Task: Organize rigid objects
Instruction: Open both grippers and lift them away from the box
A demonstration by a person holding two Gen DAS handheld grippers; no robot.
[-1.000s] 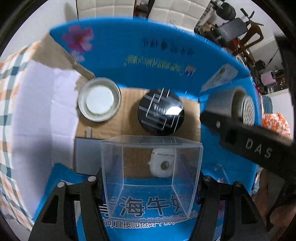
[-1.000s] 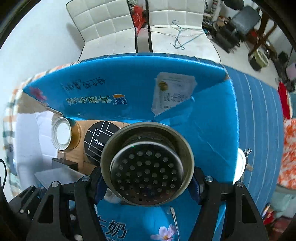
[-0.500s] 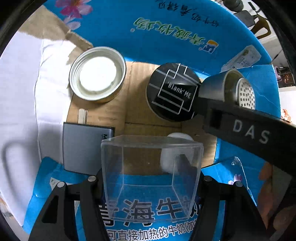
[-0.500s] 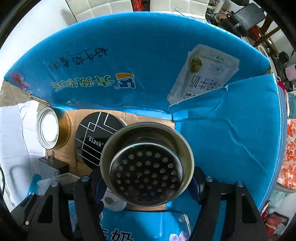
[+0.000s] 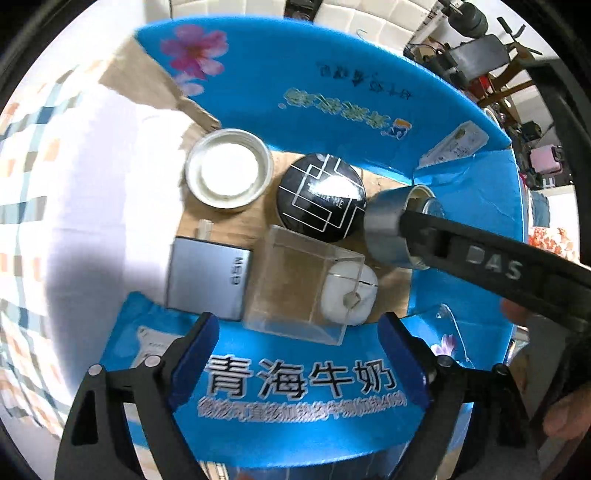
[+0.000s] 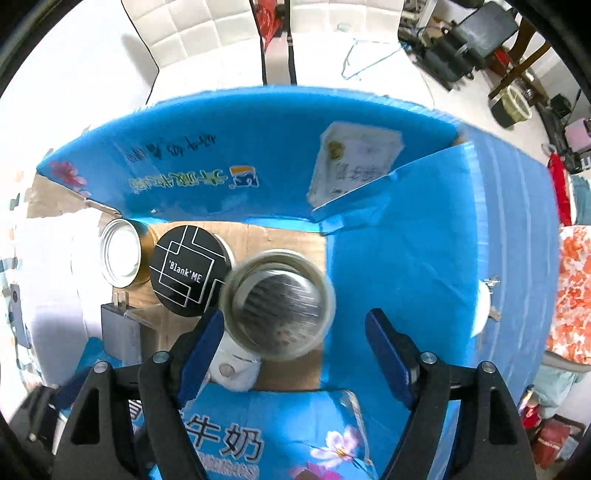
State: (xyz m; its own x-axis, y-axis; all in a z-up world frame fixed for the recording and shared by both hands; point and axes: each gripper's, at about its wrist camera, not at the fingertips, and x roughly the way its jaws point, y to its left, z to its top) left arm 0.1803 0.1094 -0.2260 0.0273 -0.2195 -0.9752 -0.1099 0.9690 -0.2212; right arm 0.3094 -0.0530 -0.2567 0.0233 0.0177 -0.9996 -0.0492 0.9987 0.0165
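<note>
A blue cardboard box (image 5: 303,384) holds the objects on its brown floor. A clear plastic cube (image 5: 301,284) sits there, free of my open left gripper (image 5: 299,332), which is just above the box's near flap. A metal strainer cup (image 6: 279,304) lies blurred in the box's right part, free between the fingers of my open right gripper (image 6: 295,332); it also shows in the left wrist view (image 5: 397,225). Also inside are a black round tin (image 5: 321,197), a white-lined metal lid (image 5: 229,173), a grey charger (image 5: 208,280) and a white earbud case (image 5: 351,291).
The box's blue flaps stand up at the back (image 6: 258,147) and right (image 6: 424,240). A white sheet (image 5: 92,184) lines its left side. A checked cloth (image 5: 22,129) lies left of the box. White chairs (image 6: 207,33) and exercise gear (image 6: 472,40) stand behind.
Both grippers have opened. The clear cube left my left gripper and now sits on the box floor. The strainer cup left my right gripper and lies in the box. Both grippers pulled back.
</note>
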